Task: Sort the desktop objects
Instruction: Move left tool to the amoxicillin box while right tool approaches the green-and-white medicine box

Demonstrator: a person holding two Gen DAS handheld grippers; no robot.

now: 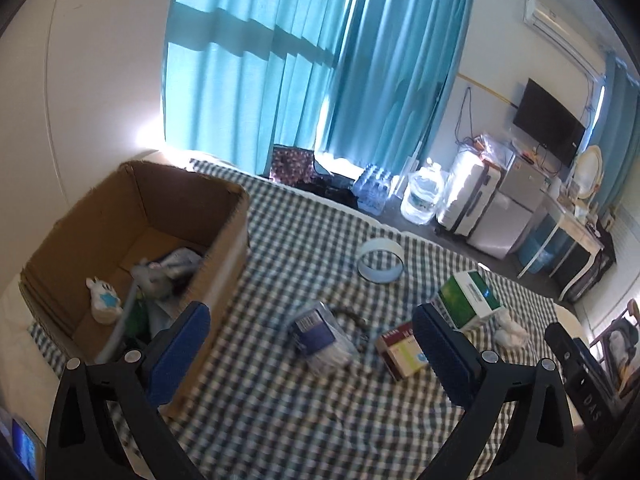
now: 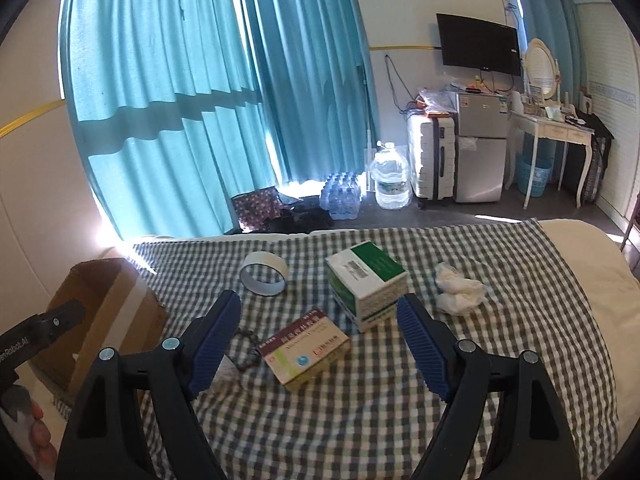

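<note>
Checked cloth [image 2: 360, 420] carries a tape roll [image 2: 264, 278], green box [image 2: 366, 284] and red box [image 2: 306, 350] — cardboard box [image 1: 136, 240] at left; both the left gripper [image 1: 316, 344] and the right gripper [image 2: 320, 344] gape, empty.

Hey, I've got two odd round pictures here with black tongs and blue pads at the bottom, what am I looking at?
Those tongs are hand-held grabbing tools, one in each of a person's hands, each with a wide-angle camera looking along its two fingers. One picture is from the left tool, the other from the right tool. Both stand open and hold nothing.

They look at a bed with a checked cloth, where things are being sorted. Lying on it: a roll of tape, a green and white box, a red and yellow box, some crumpled tissue, a clear packet with a dark label, and a small dark chain beside it. At the left stands an open cardboard box with a few things already inside, including a small white toy.
</note>
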